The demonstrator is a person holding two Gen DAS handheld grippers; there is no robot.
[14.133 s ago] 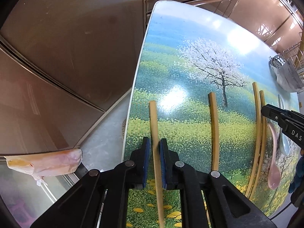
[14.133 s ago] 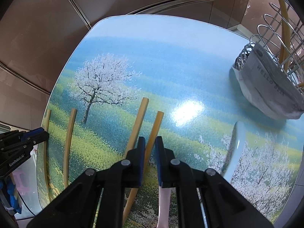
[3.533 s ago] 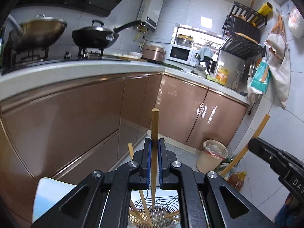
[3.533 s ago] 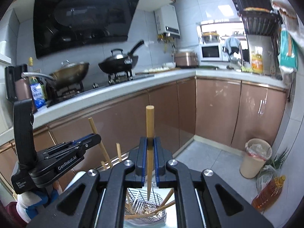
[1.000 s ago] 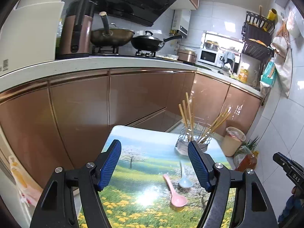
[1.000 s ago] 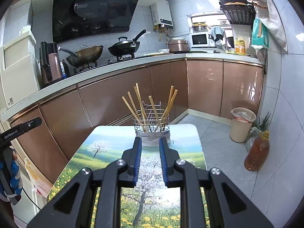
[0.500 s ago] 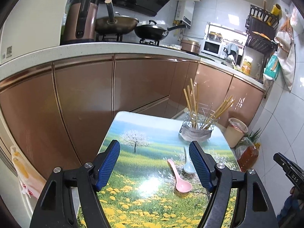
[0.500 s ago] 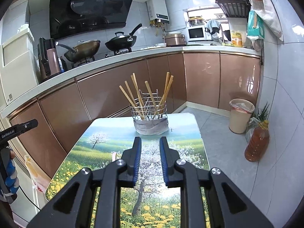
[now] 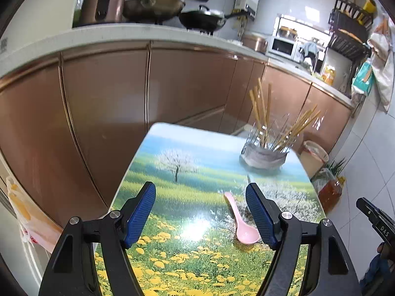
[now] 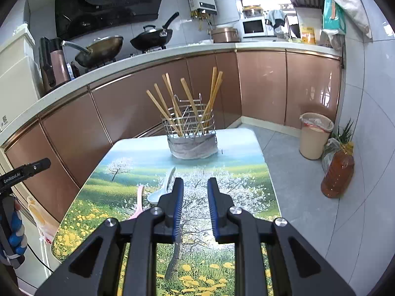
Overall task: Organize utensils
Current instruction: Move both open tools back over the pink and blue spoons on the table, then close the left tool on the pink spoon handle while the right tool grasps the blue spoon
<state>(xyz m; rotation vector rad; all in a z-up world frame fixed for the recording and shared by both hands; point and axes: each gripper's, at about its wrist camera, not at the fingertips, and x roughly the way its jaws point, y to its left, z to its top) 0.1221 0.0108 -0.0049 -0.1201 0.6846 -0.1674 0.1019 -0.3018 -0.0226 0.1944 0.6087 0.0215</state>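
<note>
Left wrist view
Left gripper (image 9: 200, 209): jaws stand wide apart with nothing between the blue pads, poised above the near half of the table.
Table (image 9: 172, 197): small top printed with a meadow, blossom trees and blue sky; it stands in front of copper-coloured kitchen cabinets (image 9: 103, 103).
Wire holder (image 9: 265, 151): near the far right corner of the table, a grey wrap round its base, with chopsticks (image 9: 261, 108) standing in it, some leaning left and some fanned right.
Pink spoon (image 9: 240, 222): lies flat toward the right edge of the table, bowl end nearest the camera, just inside the right-hand pad.
White spoon: only a sliver of its handle shows behind that pad, too little to place.
Right gripper (image 9: 375, 222): its black tip enters at the right edge of the view, off the table's right side; its jaws cannot be read here.

Right wrist view
Right gripper (image 10: 195, 187): jaws nearly together with a narrow gap, nothing clamped, above the table's near middle.
Wire holder (image 10: 190, 135): at the middle of the far edge, the chopsticks (image 10: 187, 98) upright and splayed inside it.
White spoon (image 10: 161, 187): lies just left of the left-hand finger, handle toward the holder.
Pink spoon (image 10: 139, 199): beside the white one on its left, its bowl end hidden by the gripper.
Left gripper (image 10: 24, 172): black body at the left edge of the view, beyond the table's left edge.
Floor at right: a bin (image 10: 314, 135) and an oil bottle (image 10: 337, 175).
</note>
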